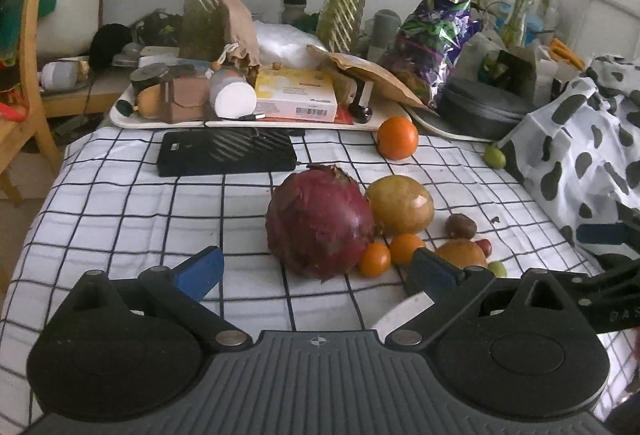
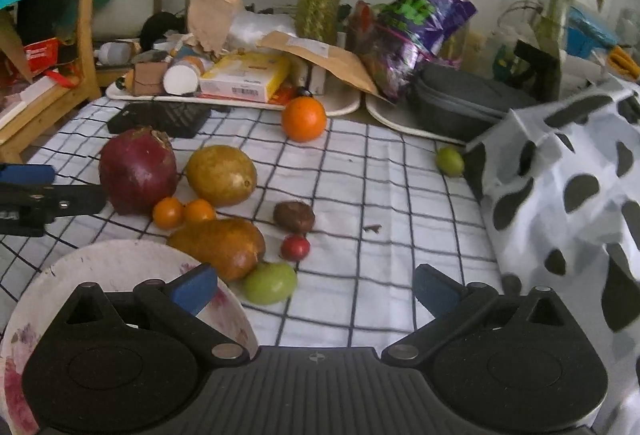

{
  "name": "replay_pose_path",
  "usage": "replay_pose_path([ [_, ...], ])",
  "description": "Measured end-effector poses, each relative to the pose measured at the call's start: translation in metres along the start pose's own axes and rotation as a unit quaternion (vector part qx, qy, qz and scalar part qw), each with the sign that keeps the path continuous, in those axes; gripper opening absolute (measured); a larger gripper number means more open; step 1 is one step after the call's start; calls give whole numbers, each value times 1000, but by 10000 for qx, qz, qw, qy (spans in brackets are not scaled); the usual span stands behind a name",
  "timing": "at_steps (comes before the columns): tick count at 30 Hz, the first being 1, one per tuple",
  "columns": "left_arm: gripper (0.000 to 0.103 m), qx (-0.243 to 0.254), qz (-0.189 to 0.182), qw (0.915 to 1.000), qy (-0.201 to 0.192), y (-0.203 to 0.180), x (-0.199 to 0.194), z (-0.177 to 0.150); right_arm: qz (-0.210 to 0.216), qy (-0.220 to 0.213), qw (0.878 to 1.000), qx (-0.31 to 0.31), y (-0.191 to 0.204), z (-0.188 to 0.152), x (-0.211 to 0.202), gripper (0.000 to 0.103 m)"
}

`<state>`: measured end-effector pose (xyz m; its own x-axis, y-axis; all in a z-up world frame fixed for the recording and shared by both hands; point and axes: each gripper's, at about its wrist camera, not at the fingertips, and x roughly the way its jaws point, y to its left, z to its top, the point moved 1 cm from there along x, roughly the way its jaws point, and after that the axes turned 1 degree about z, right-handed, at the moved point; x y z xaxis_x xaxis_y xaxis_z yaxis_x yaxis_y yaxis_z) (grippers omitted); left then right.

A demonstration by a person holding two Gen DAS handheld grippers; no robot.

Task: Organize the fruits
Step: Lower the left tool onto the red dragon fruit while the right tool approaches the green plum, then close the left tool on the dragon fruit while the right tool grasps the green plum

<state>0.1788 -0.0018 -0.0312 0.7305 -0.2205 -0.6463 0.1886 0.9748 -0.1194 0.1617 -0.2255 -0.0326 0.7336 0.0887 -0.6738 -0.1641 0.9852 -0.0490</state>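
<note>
Right hand-held gripper wide over plate, left hand-held gripper wide (empty), dragon fruit ahead

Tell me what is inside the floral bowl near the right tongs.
The bowl shows a bare white inside with nothing in its visible part. The right tongs cover its near half, so fruit there cannot be ruled out.

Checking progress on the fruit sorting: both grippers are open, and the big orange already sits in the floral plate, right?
Not quite. Both the left gripper and right gripper are open, but the big orange lies on the checked cloth near the trays, far from the floral plate, which holds no fruit. The right wrist view shows it.
</note>
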Motion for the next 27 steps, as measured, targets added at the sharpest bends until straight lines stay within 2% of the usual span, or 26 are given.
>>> replay_pose_path([
  [4, 102, 1, -44, 10000, 60, 0, 13, 6, 69, -65, 9998, -195, 3, 7, 5, 103],
  [13, 100, -163, -257, 9994, 159, 7, 40, 19, 419, 181, 9984, -334, 7, 13, 23, 103],
  [16, 84, -218, -327, 9988, 276, 9, 49, 22, 478, 293, 9982, -213, 2, 15, 27, 103],
  [18, 84, -366, -378, 9977, 422, 13, 57, 22, 513, 428, 9978, 36, -2, 13, 32, 103],
  [21, 78, -528, -489, 9957, 577, 16, 65, 21, 767, 657, 9944, 308, -6, 9, 38, 94],
  [24, 77, -568, -533, 9951, 610, 17, 69, 22, 935, 701, 9921, 460, -9, 7, 38, 91],
  [27, 73, -592, -563, 9946, 639, 19, 68, 24, 1188, 738, 9868, 813, -17, 7, 39, 81],
])
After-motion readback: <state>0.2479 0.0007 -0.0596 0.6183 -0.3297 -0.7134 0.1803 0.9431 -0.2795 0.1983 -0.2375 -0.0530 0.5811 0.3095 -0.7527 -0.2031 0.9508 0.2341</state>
